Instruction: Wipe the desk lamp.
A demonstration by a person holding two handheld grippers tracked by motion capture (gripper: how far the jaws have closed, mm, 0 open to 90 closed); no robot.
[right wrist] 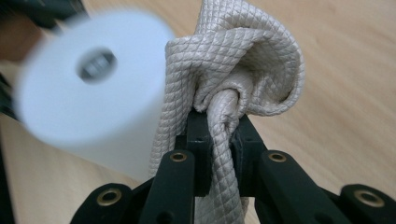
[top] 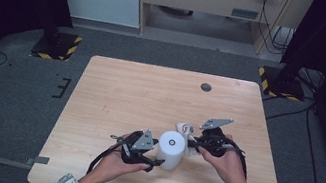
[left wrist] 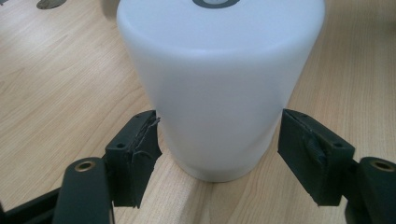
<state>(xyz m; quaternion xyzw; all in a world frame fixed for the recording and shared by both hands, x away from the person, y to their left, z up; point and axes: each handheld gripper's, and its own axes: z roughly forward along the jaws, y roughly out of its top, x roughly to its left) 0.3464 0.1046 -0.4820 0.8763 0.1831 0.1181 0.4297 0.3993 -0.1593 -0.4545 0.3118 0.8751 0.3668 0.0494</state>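
Observation:
A white cylinder (top: pixel 171 149) with a grey-ringed hole in its top stands upright on the wooden table (top: pixel 150 94), near the front middle. My left gripper (top: pixel 155 161) reaches it from the left at its base. In the left gripper view the jaws of that gripper (left wrist: pixel 217 137) stand open on either side of the cylinder (left wrist: pixel 219 84), close against its lower wall. A beige quilted cloth (top: pixel 185 128) is bunched just right of the cylinder. My right gripper (right wrist: pixel 219 126) is shut on a twisted fold of the cloth (right wrist: pixel 252 60), with the cylinder (right wrist: pixel 93 84) blurred beside it.
A small grey round plug (top: pixel 206 87) sits in the table's far right part. Two stand bases with yellow-black stripes (top: pixel 57 45) (top: pixel 279 81) rest on the floor behind the table. Bare wood stretches across the far half.

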